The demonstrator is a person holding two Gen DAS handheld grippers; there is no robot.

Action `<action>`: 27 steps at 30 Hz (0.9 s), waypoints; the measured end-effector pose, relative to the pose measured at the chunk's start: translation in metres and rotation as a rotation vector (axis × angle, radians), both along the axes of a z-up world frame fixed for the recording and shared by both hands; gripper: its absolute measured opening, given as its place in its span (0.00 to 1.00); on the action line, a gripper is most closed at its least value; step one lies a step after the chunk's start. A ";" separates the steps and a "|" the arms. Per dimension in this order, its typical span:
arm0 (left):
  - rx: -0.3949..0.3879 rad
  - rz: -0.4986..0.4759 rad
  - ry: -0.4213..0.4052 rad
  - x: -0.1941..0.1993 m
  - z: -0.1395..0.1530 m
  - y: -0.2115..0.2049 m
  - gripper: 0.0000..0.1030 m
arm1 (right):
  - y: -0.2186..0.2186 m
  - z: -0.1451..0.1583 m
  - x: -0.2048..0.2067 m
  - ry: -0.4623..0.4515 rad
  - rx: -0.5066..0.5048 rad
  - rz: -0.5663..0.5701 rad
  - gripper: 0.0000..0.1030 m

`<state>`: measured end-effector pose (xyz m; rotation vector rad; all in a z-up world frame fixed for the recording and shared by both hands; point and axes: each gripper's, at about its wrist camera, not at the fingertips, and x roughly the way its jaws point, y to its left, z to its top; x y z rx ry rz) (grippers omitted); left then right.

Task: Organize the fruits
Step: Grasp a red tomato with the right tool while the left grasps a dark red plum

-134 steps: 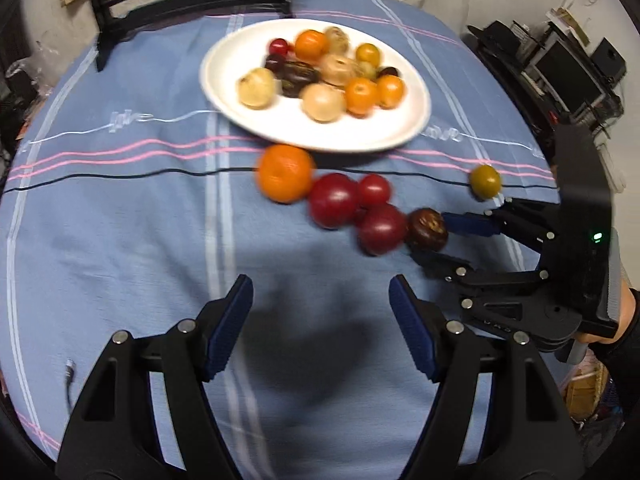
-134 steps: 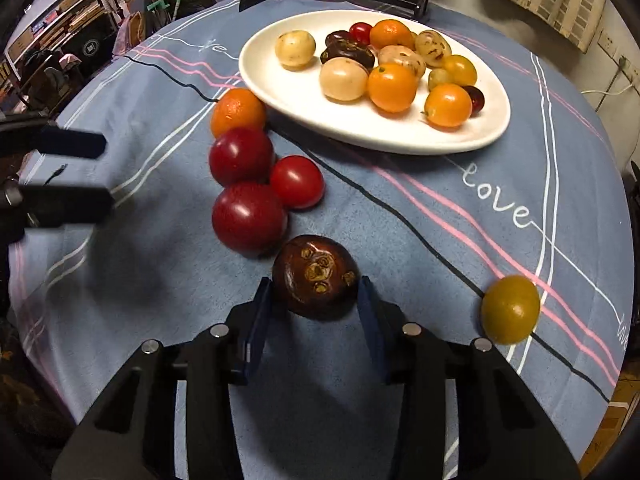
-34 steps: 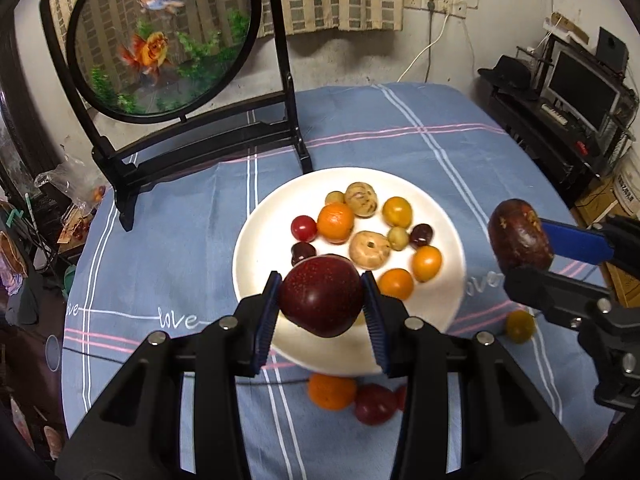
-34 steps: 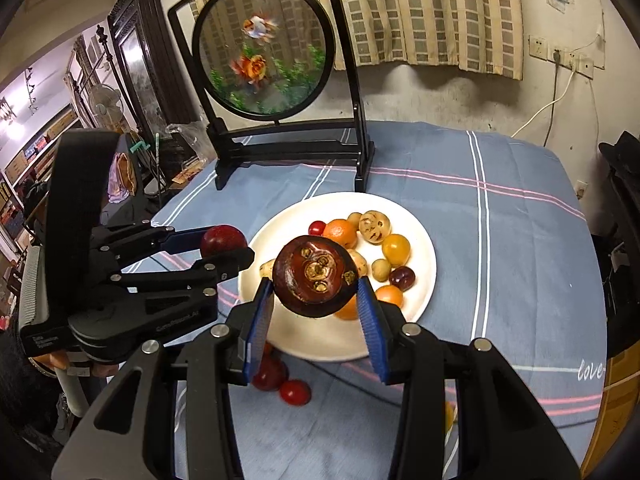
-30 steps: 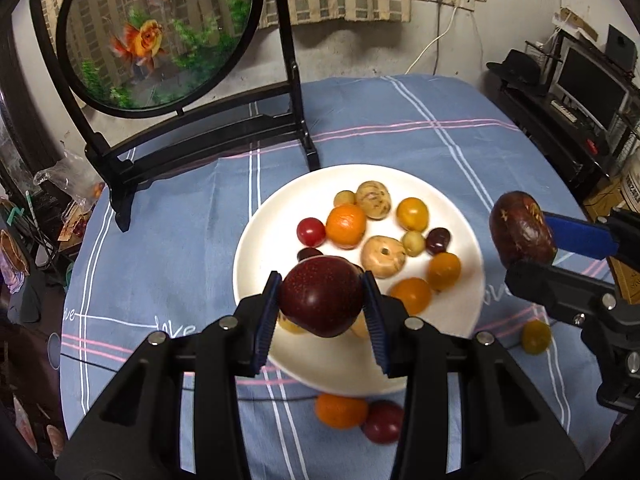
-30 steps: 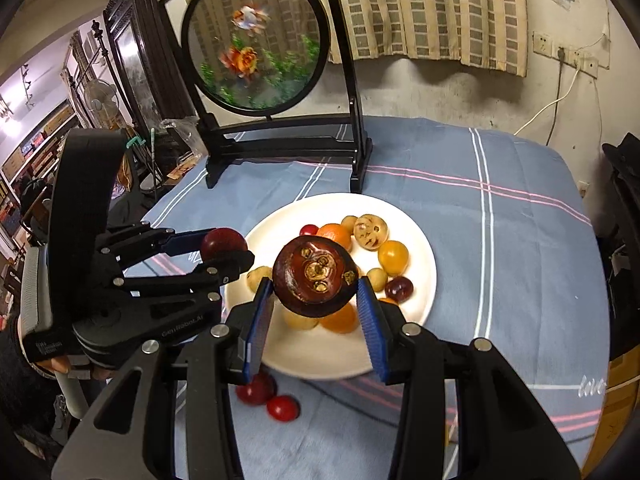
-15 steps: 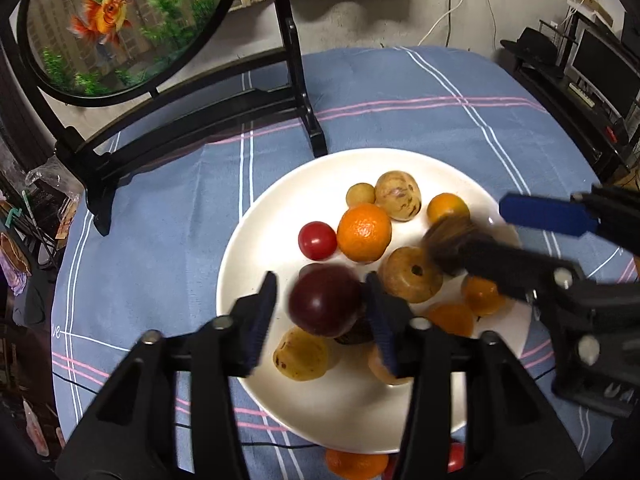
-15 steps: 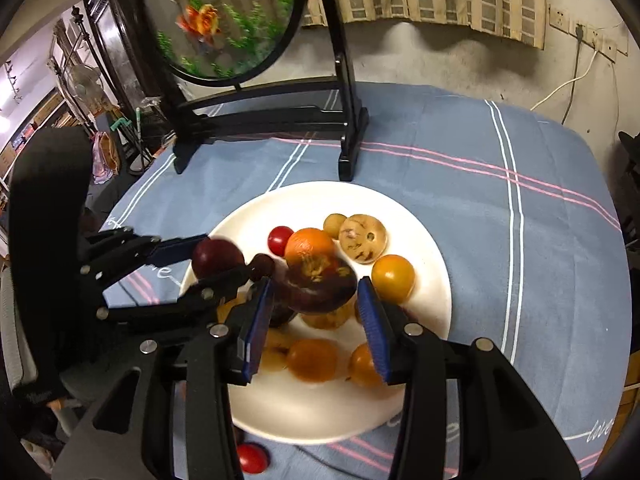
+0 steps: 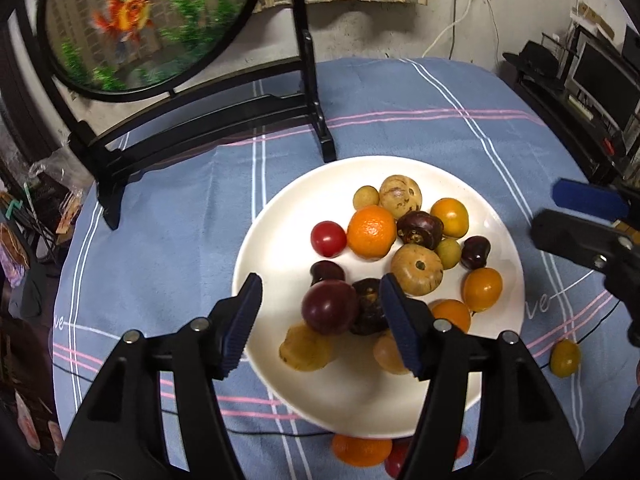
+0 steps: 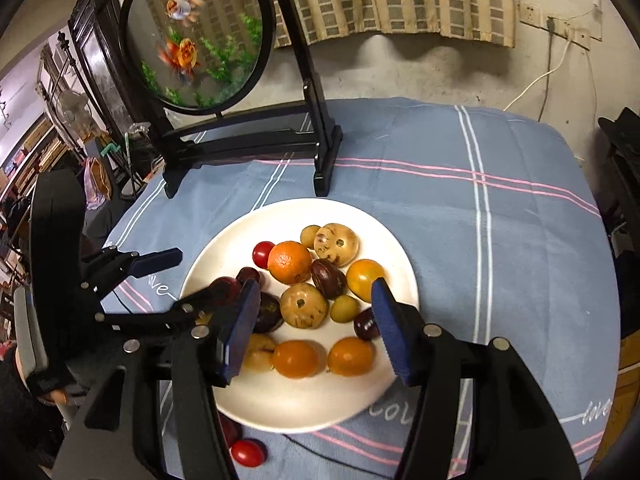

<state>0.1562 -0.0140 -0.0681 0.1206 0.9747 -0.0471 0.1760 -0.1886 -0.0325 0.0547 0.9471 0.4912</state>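
A white plate (image 9: 256, 248) (image 10: 400, 248) holds several small fruits. My left gripper (image 9: 322, 320) hangs low over its near side with its jaws opening. A dark red plum (image 9: 330, 307) (image 10: 224, 286) lies on the pile between the pads, with a gap on each side. My right gripper (image 10: 316, 330) is over the plate's right part, its jaws opening with nothing gripped. The dark brown mangosteen (image 10: 328, 278) (image 9: 420, 229) rests among the fruits beside an orange (image 10: 289, 262). Each gripper shows in the other's view: the right gripper (image 9: 560, 216) and the left gripper (image 10: 196, 274).
A round fish ornament on a black stand (image 9: 152, 20) (image 10: 200, 36) rises behind the plate, one foot (image 9: 326, 148) close to the rim. On the blue cloth near me lie an orange (image 9: 362, 450), red tomatoes (image 10: 248, 453) and a yellow fruit (image 9: 564, 358).
Both grippers came forward and down over the plate. The left one let go of the plum and the right one let go of the mangosteen; both fruits now lie on the plate.
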 end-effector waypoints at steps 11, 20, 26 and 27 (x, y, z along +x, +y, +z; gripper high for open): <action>-0.031 0.027 -0.043 -0.062 0.030 0.030 0.65 | -0.029 0.034 -0.068 -0.072 0.004 -0.013 0.57; -0.119 0.073 0.074 -0.124 -0.004 0.047 0.67 | -0.012 -0.025 -0.131 0.018 -0.084 0.095 0.57; -0.152 0.135 0.148 -0.147 -0.028 0.059 0.67 | 0.037 -0.074 -0.146 0.068 -0.177 0.246 0.57; -0.153 0.144 0.150 -0.150 -0.029 0.060 0.67 | 0.042 -0.079 -0.146 0.069 -0.188 0.263 0.57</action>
